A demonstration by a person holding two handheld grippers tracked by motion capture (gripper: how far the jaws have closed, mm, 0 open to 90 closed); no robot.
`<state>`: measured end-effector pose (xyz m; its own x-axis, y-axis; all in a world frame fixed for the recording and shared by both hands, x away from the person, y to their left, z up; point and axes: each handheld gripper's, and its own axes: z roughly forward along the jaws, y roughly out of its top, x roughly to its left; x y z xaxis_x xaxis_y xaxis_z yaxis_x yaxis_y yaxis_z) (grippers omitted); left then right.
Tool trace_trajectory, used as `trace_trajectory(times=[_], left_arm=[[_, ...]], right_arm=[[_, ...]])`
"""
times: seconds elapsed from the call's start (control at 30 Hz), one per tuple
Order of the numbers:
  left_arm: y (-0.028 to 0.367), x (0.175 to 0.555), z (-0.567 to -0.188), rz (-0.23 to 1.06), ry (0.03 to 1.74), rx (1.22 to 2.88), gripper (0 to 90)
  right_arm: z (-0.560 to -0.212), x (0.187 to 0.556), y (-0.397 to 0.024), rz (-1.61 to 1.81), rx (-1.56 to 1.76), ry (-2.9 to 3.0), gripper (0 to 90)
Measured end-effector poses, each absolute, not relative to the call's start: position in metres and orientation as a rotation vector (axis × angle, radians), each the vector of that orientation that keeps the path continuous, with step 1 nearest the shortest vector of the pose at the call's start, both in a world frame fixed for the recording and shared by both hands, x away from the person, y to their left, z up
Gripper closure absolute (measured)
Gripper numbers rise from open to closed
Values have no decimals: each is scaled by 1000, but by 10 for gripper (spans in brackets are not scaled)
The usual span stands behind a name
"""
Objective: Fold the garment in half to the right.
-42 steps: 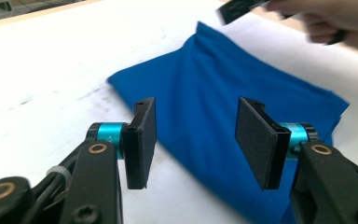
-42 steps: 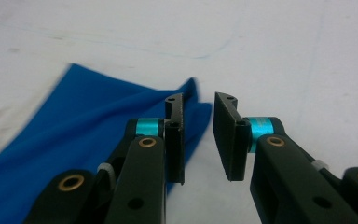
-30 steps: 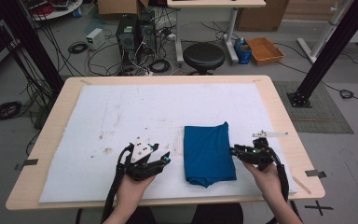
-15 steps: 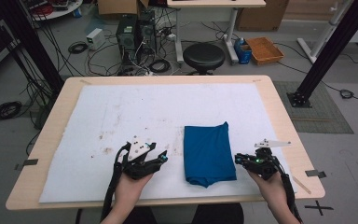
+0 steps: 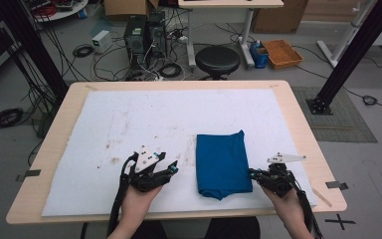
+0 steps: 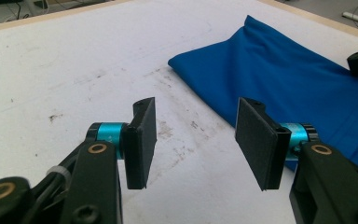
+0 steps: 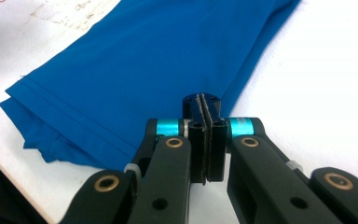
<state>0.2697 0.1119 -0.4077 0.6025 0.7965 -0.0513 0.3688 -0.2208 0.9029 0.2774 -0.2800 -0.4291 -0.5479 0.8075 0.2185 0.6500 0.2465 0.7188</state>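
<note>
Since a second ago, the right gripper point(image 5: 255, 174) has drawn back toward the near table edge and now sits at the cloth's right near corner, while the left gripper point(image 5: 171, 169) has shifted only slightly.

One folded blue cloth point(image 5: 222, 164) lies flat on the white mat point(image 5: 129, 119), right of centre and close to the person's side. Its long axis runs away from the person, from the near edge toward the middle of the table. In the right gripper view, stacked folded layers show at the cloth's point(image 7: 135, 70) near end.

Two grippers are in view, one in each hand. The left gripper point(image 6: 196, 135) has its jaws spread wide with nothing between them; the cloth point(image 6: 289, 79) lies to its right, near but apart, with stained mat between. The right gripper point(image 7: 204, 135) has its jaws pressed together. It sits just beside the cloth's right edge; no fabric can be seen between the pads, though the tips are partly hidden.

Judging by position, the right hand is nearer the cloth, and any grasp would mean reaching leftward onto that edge.

One wooden table point(image 5: 298, 114) carries the mat. Behind it stand one round black stool point(image 5: 217, 59) and one orange tray point(image 5: 282, 52).
</note>
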Motion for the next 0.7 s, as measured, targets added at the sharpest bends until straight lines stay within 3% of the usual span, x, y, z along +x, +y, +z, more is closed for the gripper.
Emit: trace_trajectory(times=[0.23, 0.43, 0.53, 0.7], left_arm=[[109, 270, -408, 524, 940, 1829, 483], [110, 269, -406, 527, 928, 1824, 482], [115, 271, -402, 529, 900, 1826, 454], [130, 282, -391, 512, 859, 1842, 391]], right_arm=[[-433, 271, -294, 1184, 1432, 2295, 896], [-428, 274, -296, 1222, 1444, 2259, 715], [-419, 277, -295, 1256, 1413, 2226, 656], [-401, 293, -296, 1343, 1354, 2150, 485]])
